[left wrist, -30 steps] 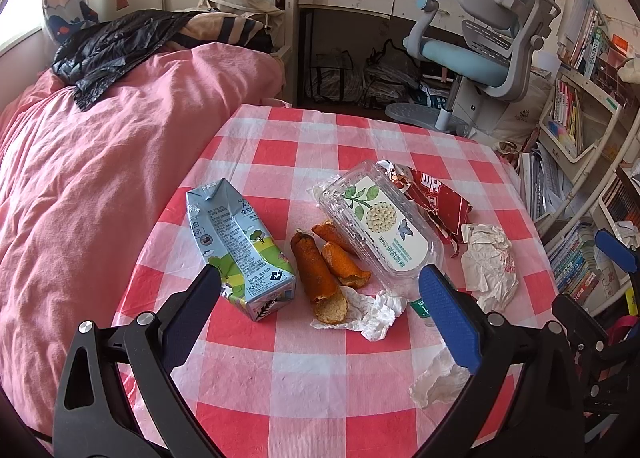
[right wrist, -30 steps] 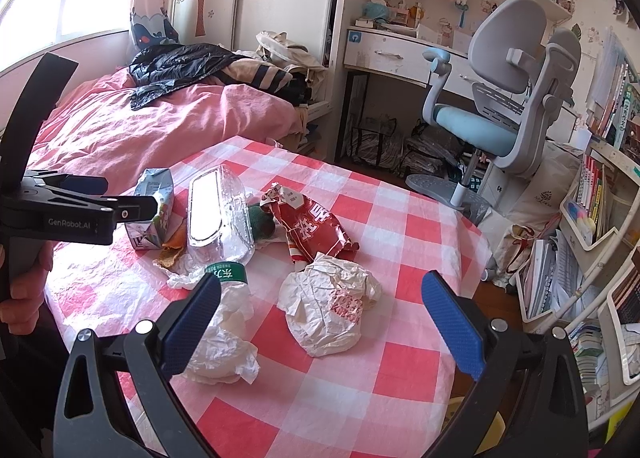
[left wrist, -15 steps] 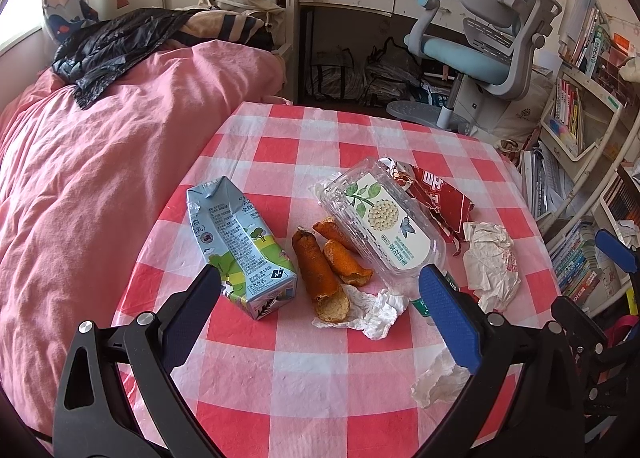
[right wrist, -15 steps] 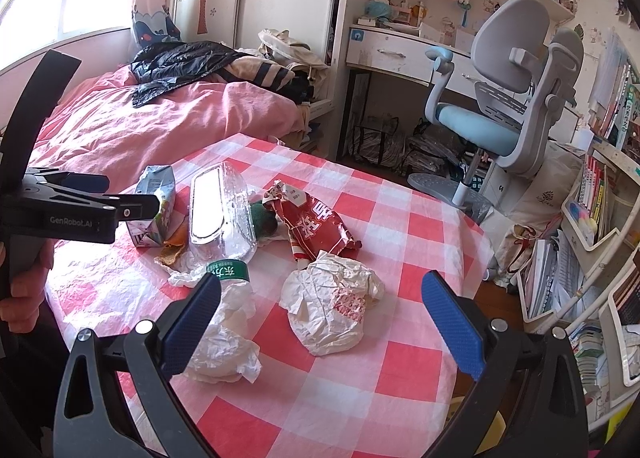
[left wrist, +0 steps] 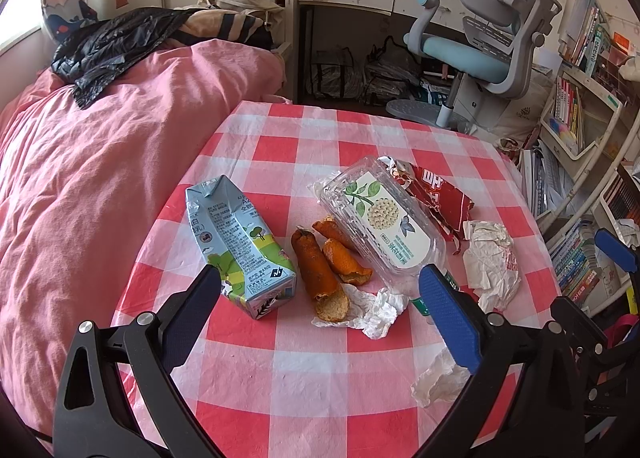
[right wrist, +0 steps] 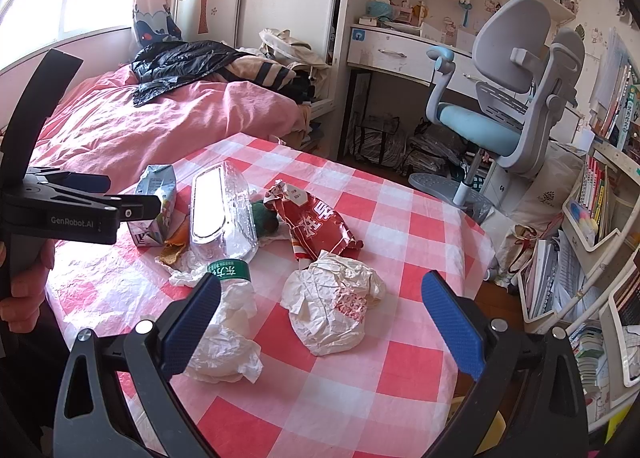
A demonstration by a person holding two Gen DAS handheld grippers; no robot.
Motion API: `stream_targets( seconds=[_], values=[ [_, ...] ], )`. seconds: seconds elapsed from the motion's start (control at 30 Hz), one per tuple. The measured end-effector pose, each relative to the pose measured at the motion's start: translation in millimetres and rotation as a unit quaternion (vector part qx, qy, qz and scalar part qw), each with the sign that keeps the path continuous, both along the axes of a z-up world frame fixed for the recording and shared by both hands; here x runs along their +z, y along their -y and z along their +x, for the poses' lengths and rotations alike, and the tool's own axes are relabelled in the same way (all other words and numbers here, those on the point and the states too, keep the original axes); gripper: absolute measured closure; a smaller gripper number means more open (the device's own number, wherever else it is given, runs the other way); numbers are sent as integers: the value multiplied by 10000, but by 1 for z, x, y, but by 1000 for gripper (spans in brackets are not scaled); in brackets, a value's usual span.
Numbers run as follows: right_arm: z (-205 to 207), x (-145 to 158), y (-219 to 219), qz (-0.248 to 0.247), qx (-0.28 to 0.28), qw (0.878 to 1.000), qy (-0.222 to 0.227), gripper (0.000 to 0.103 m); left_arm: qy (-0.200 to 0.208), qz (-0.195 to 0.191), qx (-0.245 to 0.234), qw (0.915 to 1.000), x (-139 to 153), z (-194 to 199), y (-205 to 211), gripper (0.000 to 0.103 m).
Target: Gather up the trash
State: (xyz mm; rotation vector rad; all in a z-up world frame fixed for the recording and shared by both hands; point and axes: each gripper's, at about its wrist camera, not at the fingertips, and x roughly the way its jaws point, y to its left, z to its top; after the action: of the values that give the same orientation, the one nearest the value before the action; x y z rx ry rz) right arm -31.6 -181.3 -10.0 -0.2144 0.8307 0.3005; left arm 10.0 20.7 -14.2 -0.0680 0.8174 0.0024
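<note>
Red-checked bench (left wrist: 304, 370) sits by a pink bed (left wrist: 92, 186), w/ a desk chair (left wrist: 484, 38) behind.

Left wrist view: left hand-held gripper (left wrist: 320, 298) hovers over the near edge, jaws spread wide, nothing between them. Carton (left wrist: 236, 242) lies on its side at left; peels (left wrist: 320, 266) just beside it, near end resting on a tissue (left wrist: 376, 310). Clear box (left wrist: 380, 222) lies right of the peels, overlapping a red wrapper (left wrist: 436, 198). Crumpled paper (left wrist: 492, 258) further right.

Right wrist view: right hand-held gripper (right wrist: 320, 322) also spread, empty, above the paper (right wrist: 332, 306). 2nd tissue (right wrist: 224, 342) lies at its left finger. Green-labelled bottle (right wrist: 228, 272) pokes out under the box (right wrist: 222, 214). Wrapper (right wrist: 316, 222) is behind the paper. Left hand-held gripper (right wrist: 120, 202) is seen side-on by the carton (right wrist: 156, 202).
</note>
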Motion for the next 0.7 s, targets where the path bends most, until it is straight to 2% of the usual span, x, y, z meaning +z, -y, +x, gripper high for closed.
stream_targets(
  seconds=[0.7],
  values=[
    [0, 0, -1, -1, 6, 10000, -3, 6, -8, -6, 4, 10000, 0, 1, 0, 7]
  ],
)
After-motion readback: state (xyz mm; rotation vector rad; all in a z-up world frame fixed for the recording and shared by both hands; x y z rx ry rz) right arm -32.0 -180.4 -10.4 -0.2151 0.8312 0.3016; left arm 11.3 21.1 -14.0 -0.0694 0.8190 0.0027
